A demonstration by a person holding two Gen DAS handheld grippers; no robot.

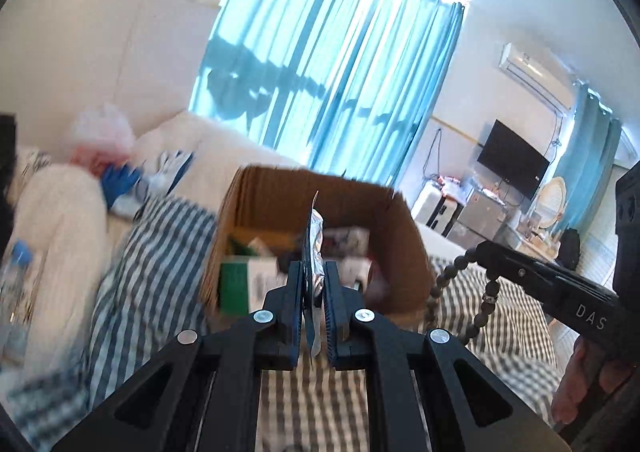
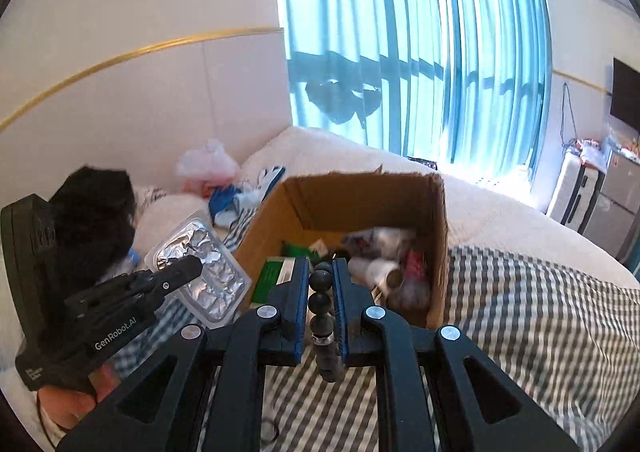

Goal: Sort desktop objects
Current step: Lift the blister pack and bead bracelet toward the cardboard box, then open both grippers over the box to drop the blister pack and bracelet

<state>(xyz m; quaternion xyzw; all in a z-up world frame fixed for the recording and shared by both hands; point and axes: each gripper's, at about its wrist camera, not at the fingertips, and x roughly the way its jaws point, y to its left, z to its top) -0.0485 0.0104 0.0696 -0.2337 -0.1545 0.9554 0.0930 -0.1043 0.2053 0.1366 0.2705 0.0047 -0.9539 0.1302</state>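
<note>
Two grippers hang above the checked bedcover (image 2: 540, 316), each clamped on one item, with the open cardboard box (image 2: 436, 236) just ahead. The left gripper (image 1: 313, 292) has its jaws nearly together on a foil blister pack (image 2: 200, 272), pinched edge-on at one side so most of the sheet sticks out past the pads. The right gripper (image 2: 321, 292) is closed on a string of dark beads (image 2: 320, 300), gripping a few beads while the rest of the loop dangles below. The box already holds a green carton (image 2: 276, 276), a pale bottle (image 2: 380, 272) and other small things, so it looks like the drop point for both loads. Risk sits mostly with the beads: round beads can roll between flat pads, and the hanging loop could snag the box rim or swing outside it on release. The blister pack is thin and slick, so a tilt or a bump against the near wall of the box could twist it out of the narrow pinch and drop it on the bedcover. Both grippers are near each other over one opening, so they could knock together if they go in at once.
</note>
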